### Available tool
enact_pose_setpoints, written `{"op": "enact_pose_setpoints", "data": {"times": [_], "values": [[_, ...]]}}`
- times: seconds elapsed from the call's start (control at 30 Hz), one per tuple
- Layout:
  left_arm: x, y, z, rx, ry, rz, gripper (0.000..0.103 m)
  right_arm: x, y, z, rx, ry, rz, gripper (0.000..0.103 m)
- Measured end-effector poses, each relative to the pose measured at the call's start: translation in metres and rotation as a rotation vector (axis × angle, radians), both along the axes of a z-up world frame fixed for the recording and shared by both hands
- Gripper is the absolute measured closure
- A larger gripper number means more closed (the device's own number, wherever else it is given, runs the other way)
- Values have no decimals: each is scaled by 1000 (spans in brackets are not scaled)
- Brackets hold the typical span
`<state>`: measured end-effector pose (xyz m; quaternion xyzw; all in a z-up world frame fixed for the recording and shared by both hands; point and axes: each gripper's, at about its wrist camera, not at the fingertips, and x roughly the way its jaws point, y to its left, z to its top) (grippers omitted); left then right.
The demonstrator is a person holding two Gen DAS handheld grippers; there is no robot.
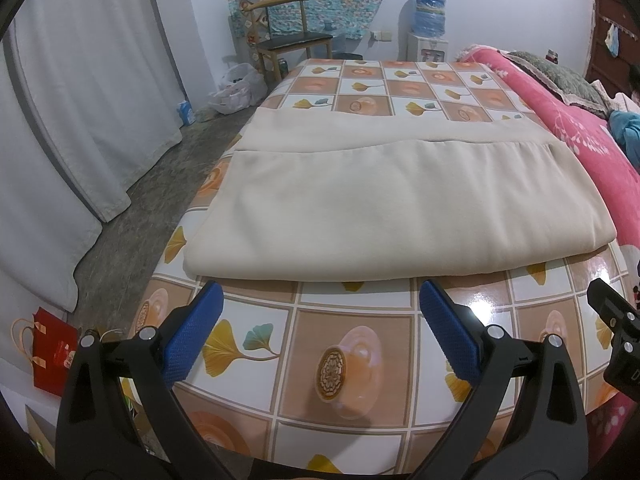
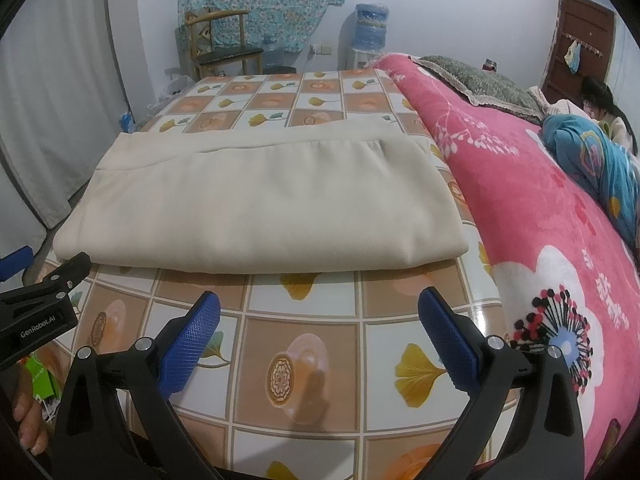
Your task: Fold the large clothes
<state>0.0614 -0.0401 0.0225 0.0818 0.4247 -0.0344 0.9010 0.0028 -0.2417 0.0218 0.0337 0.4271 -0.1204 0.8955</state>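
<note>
- Both tongs stand wide apart and grip nothing: my left gripper and my right gripper hang over bare tablecloth, just short of the garment's near edge, touching no cloth.
- Table, one, under a glossy checked cloth with leaf and cup prints; it carries the work.
- Bed, one, with a pink flowered blanket, close along the table's right side. A person lies at its far right end.
- Beige garment, one, in the middle of the table, lying flat in stacked layers: a folded edge faces me, and a lower layer shows as a strip along the far side.
- Progress, in my judgement: at least one fold is made and the bundle lies squared and smooth. It is still broad, so a further fold across its width probably remains; I cannot say whether this shape is meant as final.
- Background count: one chair, one water dispenser bottle, one red paper bag on the floor at near left.
</note>
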Motion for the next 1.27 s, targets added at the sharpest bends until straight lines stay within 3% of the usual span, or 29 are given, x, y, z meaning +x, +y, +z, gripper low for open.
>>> {"op": "enact_pose_setpoints", "data": {"times": [1.27], "values": [[3, 9, 3, -4, -2, 15, 8, -1, 2, -5, 0, 7, 4, 7]]}}
